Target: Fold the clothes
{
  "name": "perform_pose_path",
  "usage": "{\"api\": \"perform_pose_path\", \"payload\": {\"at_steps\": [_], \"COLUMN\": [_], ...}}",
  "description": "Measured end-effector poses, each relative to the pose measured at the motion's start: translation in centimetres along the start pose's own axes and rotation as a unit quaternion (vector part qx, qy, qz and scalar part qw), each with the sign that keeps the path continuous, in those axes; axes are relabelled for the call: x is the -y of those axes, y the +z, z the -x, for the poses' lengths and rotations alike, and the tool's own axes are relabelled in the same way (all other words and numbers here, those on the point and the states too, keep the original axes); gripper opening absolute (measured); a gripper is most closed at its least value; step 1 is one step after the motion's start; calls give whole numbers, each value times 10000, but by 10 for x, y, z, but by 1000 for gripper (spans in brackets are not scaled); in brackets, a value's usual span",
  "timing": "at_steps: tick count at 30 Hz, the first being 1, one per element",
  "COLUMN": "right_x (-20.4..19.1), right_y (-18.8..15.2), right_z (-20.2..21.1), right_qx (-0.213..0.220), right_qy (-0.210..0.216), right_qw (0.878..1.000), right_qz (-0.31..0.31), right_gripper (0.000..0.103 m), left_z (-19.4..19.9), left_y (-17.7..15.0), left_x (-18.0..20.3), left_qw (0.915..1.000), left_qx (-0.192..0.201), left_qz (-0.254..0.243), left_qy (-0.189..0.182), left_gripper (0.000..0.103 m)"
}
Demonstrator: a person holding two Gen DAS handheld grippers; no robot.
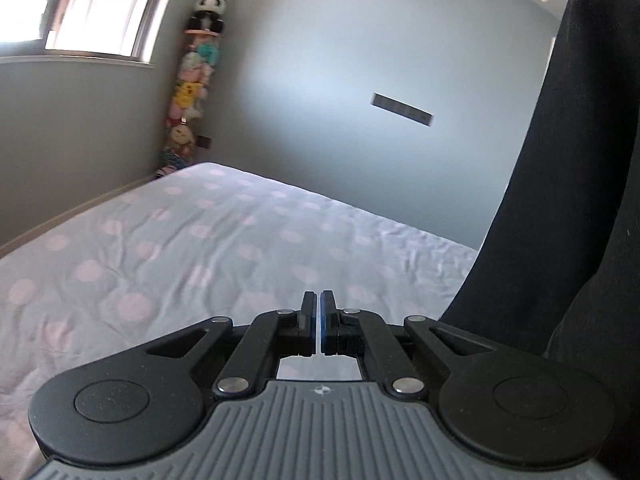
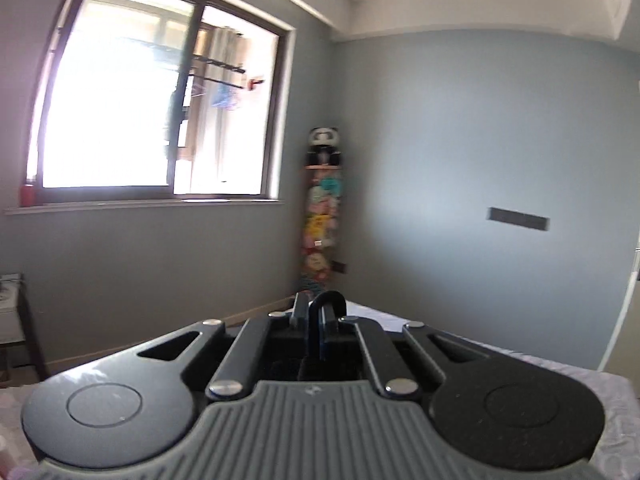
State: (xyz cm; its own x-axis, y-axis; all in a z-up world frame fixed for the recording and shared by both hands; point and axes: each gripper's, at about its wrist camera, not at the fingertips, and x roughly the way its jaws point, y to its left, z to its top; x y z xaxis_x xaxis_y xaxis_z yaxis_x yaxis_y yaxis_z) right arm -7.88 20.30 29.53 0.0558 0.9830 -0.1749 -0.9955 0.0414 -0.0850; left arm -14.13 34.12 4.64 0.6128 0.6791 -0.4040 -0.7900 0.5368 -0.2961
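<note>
Black garment [image 1: 568, 200]: lifted, hanging, not folded yet.
In your left wrist view it's one dark, matte cloth w/ no print, filling the right side top to bottom. It hangs near vertical as a long panel, widening toward the bottom, in front of the wall and the bed's [image 1: 200, 248] far right corner. In your right wrist view only a narrow black loop shows, prob. its edge, pinched in your right gripper [image 2: 320, 312] and arching over one fingertip. Garment type: can't tell.
</note>
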Motion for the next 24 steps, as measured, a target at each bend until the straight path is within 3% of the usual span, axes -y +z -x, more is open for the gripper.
{"api": "perform_pose_path", "payload": {"at_steps": [4,6,9,11,17,21,24], "right_x": [-48,-47,-19,30,88,76,75], "right_y": [-23,-47,-97,-136,-245,-259,-261], "right_z": [-51,-85,-120,-127,-148,-186,-187], "right_qx": [-355,-742,-1310,-1768,-2897,-2999,-3102], "right_qy": [498,503,98,-264,-1219,-1682,-1648], "right_qw": [9981,9958,9912,9839,9490,9365,9345], "right_qz": [-36,-193,-154,-80,269,686,572], "right_gripper": [5,5,5,5,6,12,32], "left_z": [17,13,-4,-14,-59,-94,-114], "left_y": [6,4,-7,-17,-43,-56,-60], "left_x": [-50,-62,-68,-71,-68,-75,-82], "left_qw": [9988,9981,9971,9963,9919,9876,9846], "left_qx": [44,-73,-395,-650,-1248,-1571,-1737], "left_qz": [361,464,535,513,236,18,-175], "left_qy": [341,409,364,232,7,-37,-85], "left_gripper": [2,2,5,9,21,32,48]}}
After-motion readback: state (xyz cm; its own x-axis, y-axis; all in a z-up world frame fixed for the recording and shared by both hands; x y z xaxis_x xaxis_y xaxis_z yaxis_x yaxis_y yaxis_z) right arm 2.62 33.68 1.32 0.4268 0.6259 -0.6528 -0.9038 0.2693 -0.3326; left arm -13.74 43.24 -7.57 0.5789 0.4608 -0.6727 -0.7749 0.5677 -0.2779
